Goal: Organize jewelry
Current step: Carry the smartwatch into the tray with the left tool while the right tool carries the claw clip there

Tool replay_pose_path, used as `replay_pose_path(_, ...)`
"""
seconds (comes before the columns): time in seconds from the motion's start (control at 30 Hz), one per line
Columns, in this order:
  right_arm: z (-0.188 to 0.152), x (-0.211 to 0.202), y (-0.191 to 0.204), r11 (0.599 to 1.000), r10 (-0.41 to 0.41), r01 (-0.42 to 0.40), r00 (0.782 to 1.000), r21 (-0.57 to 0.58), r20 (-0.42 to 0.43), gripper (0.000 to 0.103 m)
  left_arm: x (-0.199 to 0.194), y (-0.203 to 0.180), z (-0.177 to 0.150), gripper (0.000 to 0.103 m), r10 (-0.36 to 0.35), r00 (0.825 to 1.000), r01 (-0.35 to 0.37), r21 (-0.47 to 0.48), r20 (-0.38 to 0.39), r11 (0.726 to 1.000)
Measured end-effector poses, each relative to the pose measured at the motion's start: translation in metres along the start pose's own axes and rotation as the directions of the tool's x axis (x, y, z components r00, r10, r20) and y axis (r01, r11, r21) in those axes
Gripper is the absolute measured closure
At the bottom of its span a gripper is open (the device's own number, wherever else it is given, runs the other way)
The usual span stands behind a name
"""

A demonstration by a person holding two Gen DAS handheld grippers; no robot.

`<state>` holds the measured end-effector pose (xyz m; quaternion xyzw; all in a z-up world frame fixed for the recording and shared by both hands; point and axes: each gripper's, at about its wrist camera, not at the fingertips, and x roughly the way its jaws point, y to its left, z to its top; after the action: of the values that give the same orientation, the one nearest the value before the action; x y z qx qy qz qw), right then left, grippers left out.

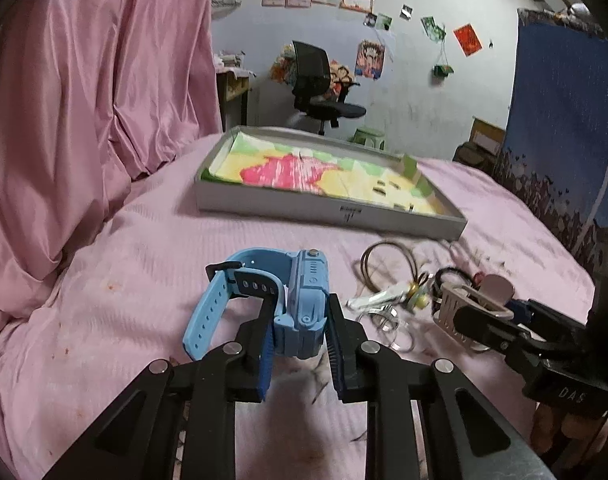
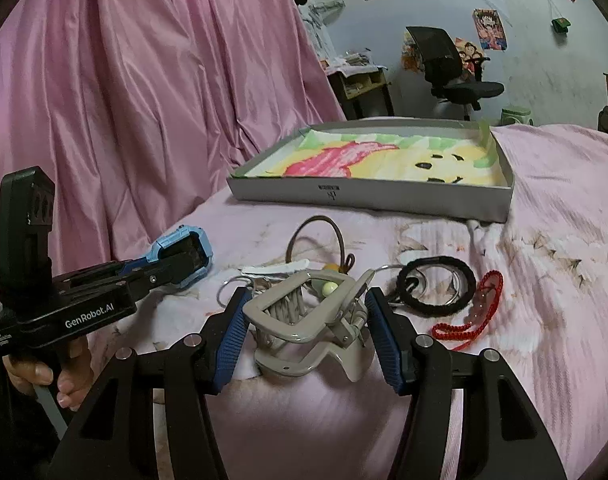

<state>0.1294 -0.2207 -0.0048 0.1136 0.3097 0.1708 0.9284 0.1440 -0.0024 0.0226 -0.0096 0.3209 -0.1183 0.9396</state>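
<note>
My left gripper (image 1: 300, 322) is shut on a light blue watch (image 1: 304, 300), gripping its case; the strap loops out to the left. In the right wrist view the watch (image 2: 184, 256) sits at the left, held by that gripper. My right gripper (image 2: 306, 316) is shut on a beige claw hair clip (image 2: 308, 320), low over the pink bedspread; the clip (image 1: 464, 308) also shows in the left wrist view. A shallow grey box (image 2: 368, 192) lined with a cartoon cloth lies beyond both grippers.
On the bedspread lie a black hair tie (image 2: 436, 286), a red beaded cord (image 2: 472, 312), a brown cord loop (image 2: 316, 236), metal rings (image 1: 388, 324) and a white clip (image 2: 274, 268). Pink fabric (image 2: 144, 100) hangs at the left. An office chair (image 1: 316, 84) stands behind.
</note>
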Motion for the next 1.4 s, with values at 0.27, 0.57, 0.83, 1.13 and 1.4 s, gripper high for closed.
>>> replay_pose_path(0.27, 0.035, -0.009, -0.008, 1.000, 0.021, -0.021, 0.997, 0.013, 0.070, 0.050, 0.010, 0.004, 0.047, 0.081, -0.027, 0.998, 0.030, -0.047, 0.053, 0.998)
replay_pose_path(0.57, 0.101, 0.041, -0.041, 0.997, -0.025, 0.019, 0.996, 0.071, 0.091, 0.050, 0.073, -0.002, 0.101, 0.081, -0.045, 0.999, 0.046, -0.047, 0.025, 0.998)
replay_pose_path(0.83, 0.127, 0.107, -0.064, 0.990, -0.084, 0.079, 0.996, 0.120, 0.036, 0.050, 0.130, 0.006, 0.116, 0.081, -0.035, 0.998, 0.031, -0.087, -0.055, 0.996)
replay_pose_path(1.13, 0.118, 0.145, -0.075, 0.983, -0.120, 0.127, 0.991, 0.130, -0.063, 0.050, 0.169, 0.009, 0.114, 0.080, -0.019, 0.981, -0.001, -0.099, -0.194, 0.995)
replay_pose_path(1.4, 0.112, 0.142, -0.077, 0.982, -0.129, 0.139, 0.988, 0.126, -0.085, 0.049, 0.157, 0.009, 0.108, 0.061, -0.044, 0.987, 0.030, -0.093, -0.153, 0.995)
